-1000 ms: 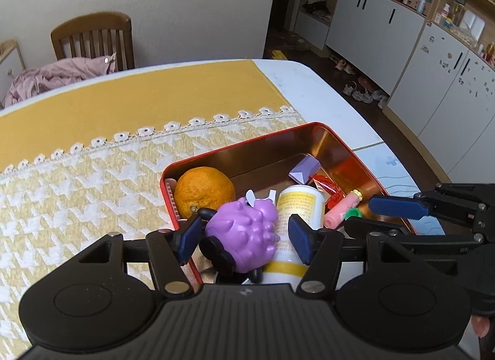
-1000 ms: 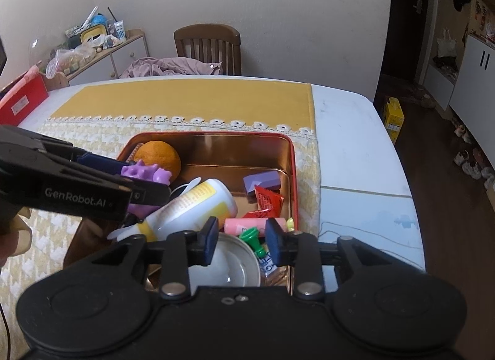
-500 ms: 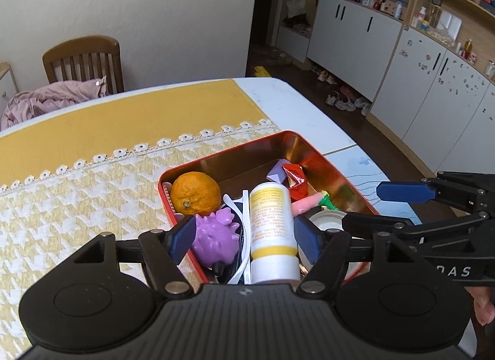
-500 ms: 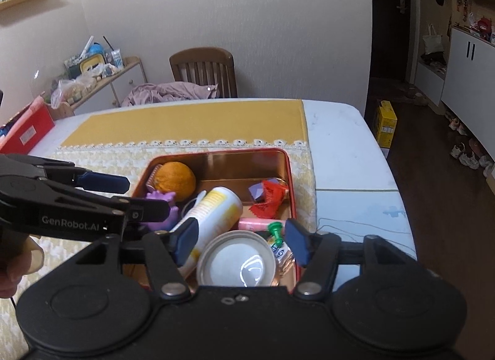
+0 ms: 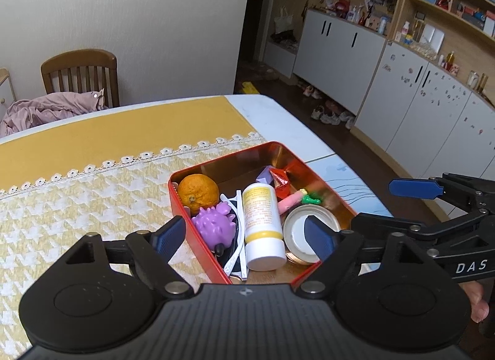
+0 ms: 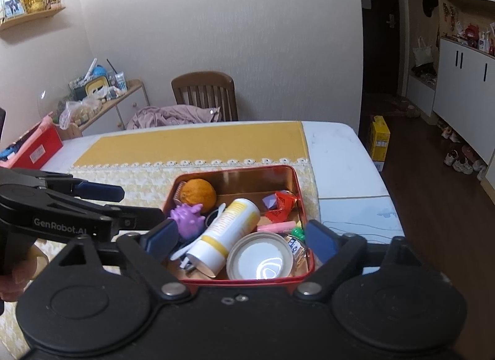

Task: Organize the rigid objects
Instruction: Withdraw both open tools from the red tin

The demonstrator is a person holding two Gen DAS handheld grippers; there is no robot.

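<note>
On the yellow houndstooth tablecloth (image 5: 77,205), near the white table's (image 6: 337,155) right edge, a red rectangular metal tin (image 5: 290,155) with a copper-coloured inside is seen; no lid is on it. Within the tin an orange citrus fruit (image 5: 198,191) is lodged in the far left corner; a purple spiky toy figure (image 5: 215,225) lies just in front of it; a white cylindrical bottle with a yellow label (image 5: 261,223) lies on its side along the middle, resting partly on white-framed sunglasses (image 5: 236,254); a round silver metal lid (image 5: 309,230) lies to the bottle's right; a pink stick (image 5: 289,202), a green piece (image 5: 311,197), a red wrapper (image 5: 280,175) and a purple block (image 5: 264,174) are gathered toward the far right. The left gripper (image 5: 244,236) is held above the tin's near end, its jaws spread wide and nothing between them; the right gripper (image 6: 238,234) is likewise held wide apart and empty over the near rim.
</note>
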